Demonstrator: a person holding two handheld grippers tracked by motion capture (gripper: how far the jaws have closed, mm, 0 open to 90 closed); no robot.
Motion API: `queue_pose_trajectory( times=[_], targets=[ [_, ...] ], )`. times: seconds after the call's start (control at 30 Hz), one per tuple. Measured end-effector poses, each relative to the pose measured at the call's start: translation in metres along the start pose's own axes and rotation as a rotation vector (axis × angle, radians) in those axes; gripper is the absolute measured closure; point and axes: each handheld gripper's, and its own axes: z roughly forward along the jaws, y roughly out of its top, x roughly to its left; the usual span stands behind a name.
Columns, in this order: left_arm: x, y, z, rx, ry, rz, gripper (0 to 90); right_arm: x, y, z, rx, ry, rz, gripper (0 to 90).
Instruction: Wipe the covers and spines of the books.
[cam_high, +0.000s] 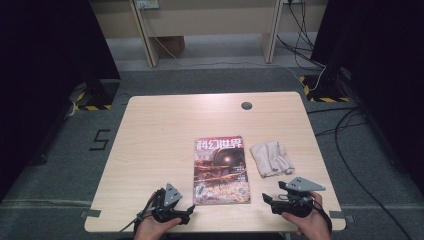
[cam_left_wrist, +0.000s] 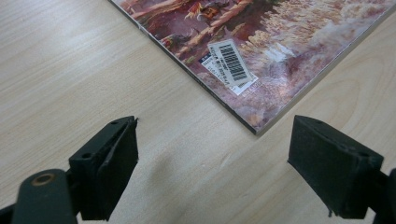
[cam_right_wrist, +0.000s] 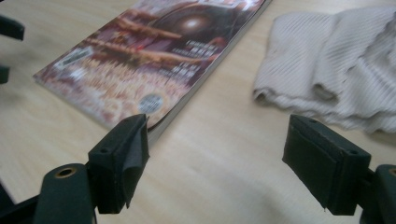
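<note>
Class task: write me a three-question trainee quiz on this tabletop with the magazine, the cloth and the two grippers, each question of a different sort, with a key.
1. True or false: the cloth lies on top of the magazine.
2. Multiple choice: between its fingers, the right gripper holds A) the cloth, B) the magazine, C) nothing.
3. Short answer: which corner of the magazine does the left gripper face?

Key
1. False: the cloth lies on the table beside the magazine, apart from it.
2. C: its fingers stand open over bare wood.
3. The near left corner, by the barcode sticker; its fingers are open and short of it.
</note>
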Motion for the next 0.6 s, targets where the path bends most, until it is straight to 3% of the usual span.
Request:
queue_pose_trajectory(
  times=[0.27,0.6],
  targets=[
    [0.0,0.0,0.001,0.007,-0.001,0.007,15.5,0.015,-0.02,-0.003,0.062,0.022,-0.023,20.3],
    [-0.001,-0.001,0.002,0.008,-0.002,0.011,15.4,0.02,-0.03,-0.003,0.107,0.025,-0.041,19.9]
  ],
)
